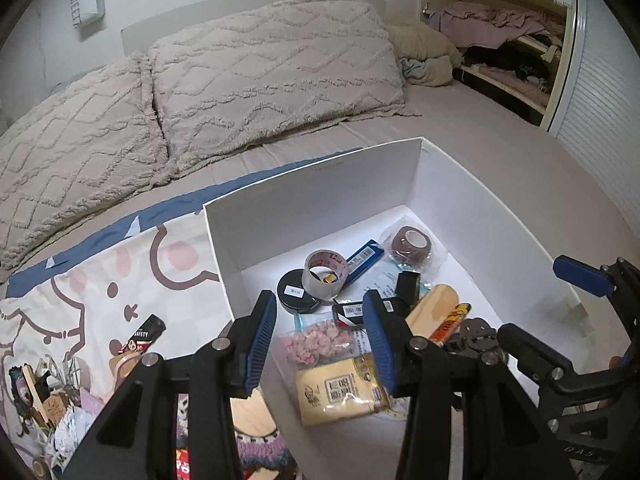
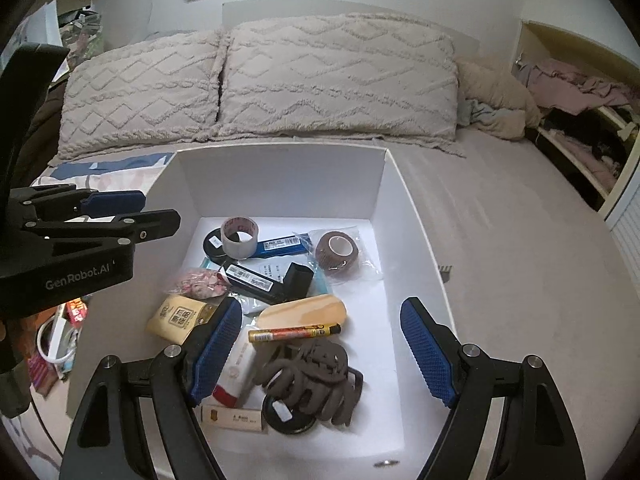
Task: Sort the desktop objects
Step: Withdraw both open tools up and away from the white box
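On the bed the white box [image 2: 416, 216] below my jaws collects the sorted clutter (tape roll [image 2: 239, 237], marker [image 2: 294, 333], hair claw [image 2: 312, 380]), so both my left gripper [image 1: 320, 344] and right gripper [image 2: 324, 356] hover released, empty.

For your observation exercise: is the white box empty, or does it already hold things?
It holds things. The white box has a tape roll, a hair claw and other small items on its floor.

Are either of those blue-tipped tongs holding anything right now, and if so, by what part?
Nothing is held. The left tongs and right tongs both hang open above the white box, with no item between their pads.
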